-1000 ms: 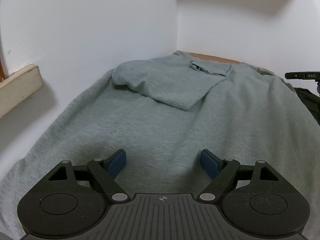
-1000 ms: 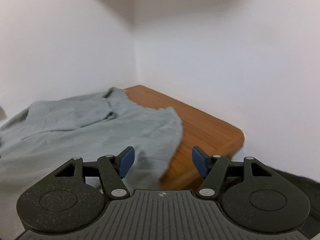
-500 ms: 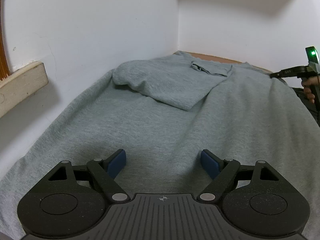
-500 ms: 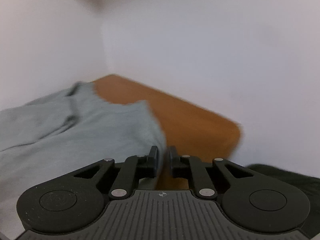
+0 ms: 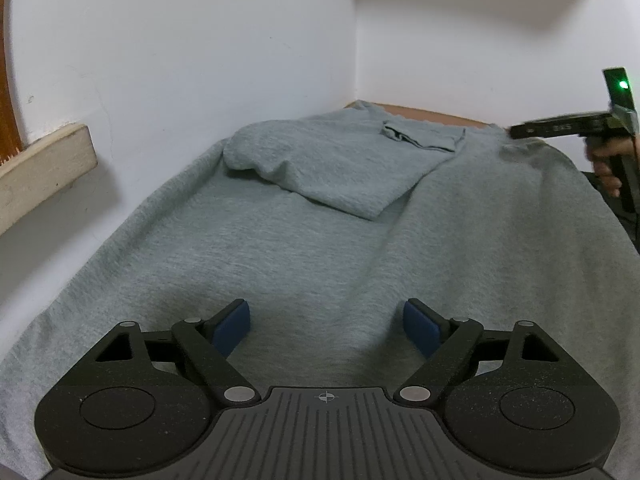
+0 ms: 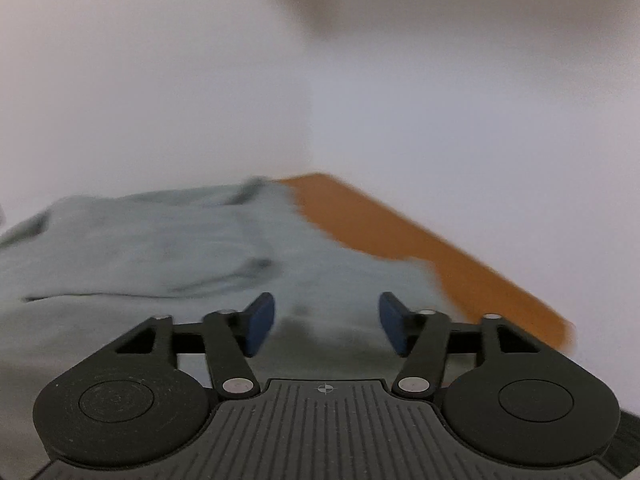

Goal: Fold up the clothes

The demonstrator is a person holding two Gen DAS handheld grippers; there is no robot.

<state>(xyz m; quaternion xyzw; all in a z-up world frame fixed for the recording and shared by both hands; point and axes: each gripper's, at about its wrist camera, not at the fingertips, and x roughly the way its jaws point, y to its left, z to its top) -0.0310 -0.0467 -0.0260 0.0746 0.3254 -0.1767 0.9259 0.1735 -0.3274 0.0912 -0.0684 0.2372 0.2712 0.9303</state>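
A large grey garment [image 5: 304,240] lies spread over the table, with one part folded back into a flap [image 5: 340,164] near the far corner. My left gripper [image 5: 326,326] hangs open just above the near part of the cloth, nothing between its blue pads. In the right wrist view the same grey garment [image 6: 168,248] shows blurred, and my right gripper [image 6: 326,322] is above its right portion with its jaws opening and nothing pinched between them. In the left wrist view the right gripper [image 5: 516,132] reaches in from the right edge over the far cloth, held by a hand [image 5: 604,164].
The brown wooden table [image 6: 400,240] shows bare at the far right corner, hemmed by white walls [image 5: 200,60] on two sides. A pale wooden ledge [image 5: 44,168] juts from the left wall. Something dark [image 5: 628,216] sits past the cloth's right edge.
My right gripper closed to nearly shut half a second ago and has opened again, while swinging left over the garment. In the left wrist view it reaches further in. My left gripper stayed put.
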